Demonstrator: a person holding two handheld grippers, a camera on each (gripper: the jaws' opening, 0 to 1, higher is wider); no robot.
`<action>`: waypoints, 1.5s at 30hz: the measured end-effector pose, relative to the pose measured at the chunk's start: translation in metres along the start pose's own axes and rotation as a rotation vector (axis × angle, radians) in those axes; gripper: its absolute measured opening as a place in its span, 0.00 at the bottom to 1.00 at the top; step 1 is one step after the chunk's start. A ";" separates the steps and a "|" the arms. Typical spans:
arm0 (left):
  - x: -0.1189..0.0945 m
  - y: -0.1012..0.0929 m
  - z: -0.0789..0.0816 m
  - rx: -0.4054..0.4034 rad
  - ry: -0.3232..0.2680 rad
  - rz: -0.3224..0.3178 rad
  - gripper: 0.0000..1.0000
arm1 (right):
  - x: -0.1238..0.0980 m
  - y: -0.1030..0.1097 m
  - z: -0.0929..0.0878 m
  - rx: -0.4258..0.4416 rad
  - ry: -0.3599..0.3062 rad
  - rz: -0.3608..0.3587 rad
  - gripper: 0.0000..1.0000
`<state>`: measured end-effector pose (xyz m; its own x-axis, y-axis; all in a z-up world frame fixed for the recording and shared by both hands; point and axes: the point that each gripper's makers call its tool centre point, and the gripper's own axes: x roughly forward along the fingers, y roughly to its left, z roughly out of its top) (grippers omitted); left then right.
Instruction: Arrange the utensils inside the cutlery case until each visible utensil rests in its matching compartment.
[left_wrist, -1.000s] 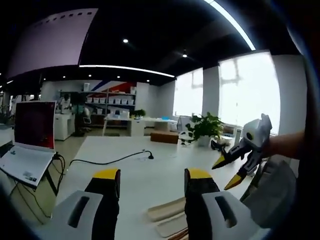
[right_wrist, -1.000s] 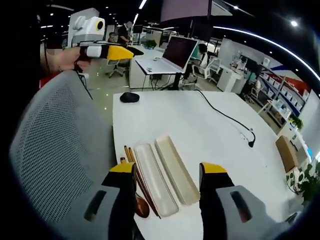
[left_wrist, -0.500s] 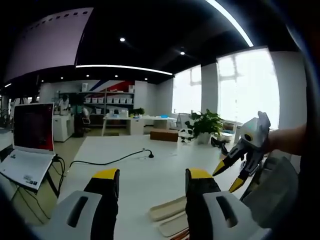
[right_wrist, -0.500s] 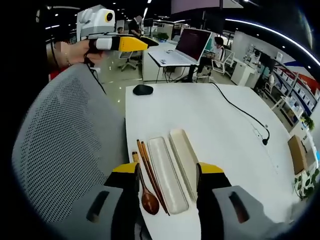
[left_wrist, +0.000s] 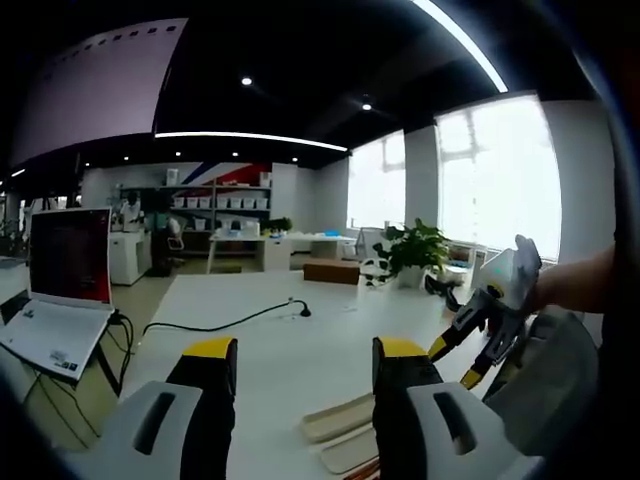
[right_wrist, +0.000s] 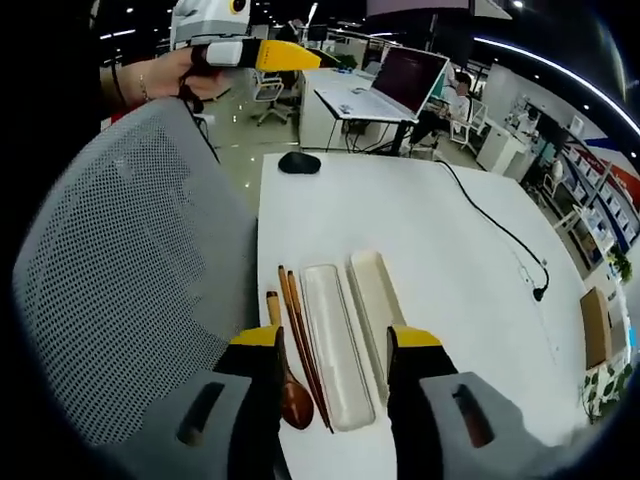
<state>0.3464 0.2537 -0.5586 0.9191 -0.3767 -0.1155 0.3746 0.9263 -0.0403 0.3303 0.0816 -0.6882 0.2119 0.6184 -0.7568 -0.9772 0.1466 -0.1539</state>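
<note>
Table (right_wrist: 440, 240): white, centre of the right gripper view.
Chair (right_wrist: 130, 270): grey mesh back, left of frame, beside the table edge.
Laptop (left_wrist: 62, 290): open, lower left of the left gripper view.
Case (right_wrist: 335, 345): two beige trays, side by side, lower centre.
Chopsticks (right_wrist: 300, 340): brown pair, just left of the case.
Spoon (right_wrist: 290, 385): wooden, left of the chopsticks, on the table.
Mouse (right_wrist: 299, 162): black, upper centre.
Right gripper (right_wrist: 335, 350): jaws wide, holding nothing, above the case.
Left gripper (left_wrist: 305, 360): jaws wide, holding nothing.

The spoon (right_wrist: 291, 385) and chopsticks (right_wrist: 303, 345) look like dark, slightly glossy wood, lying just beside the matt, pale, plastic-looking case tray (right_wrist: 335, 345). The table (right_wrist: 450, 250) beneath is smooth matt white, and the chair back (right_wrist: 120, 270) beside it is grey woven mesh.
</note>
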 end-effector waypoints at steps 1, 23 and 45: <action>0.000 0.000 0.000 0.002 0.002 0.000 0.55 | 0.003 0.001 -0.001 -0.003 0.007 0.005 0.38; 0.000 0.003 -0.002 -0.004 0.011 0.004 0.55 | 0.028 0.012 -0.013 -0.072 0.064 0.074 0.26; -0.001 0.007 -0.002 0.001 0.012 0.020 0.54 | 0.046 0.030 -0.025 -0.100 0.125 0.167 0.16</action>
<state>0.3476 0.2606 -0.5604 0.9249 -0.3580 -0.1283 0.3562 0.9337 -0.0373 0.3101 0.0946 -0.7434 0.0493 0.5260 -0.8490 -0.9966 -0.0306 -0.0768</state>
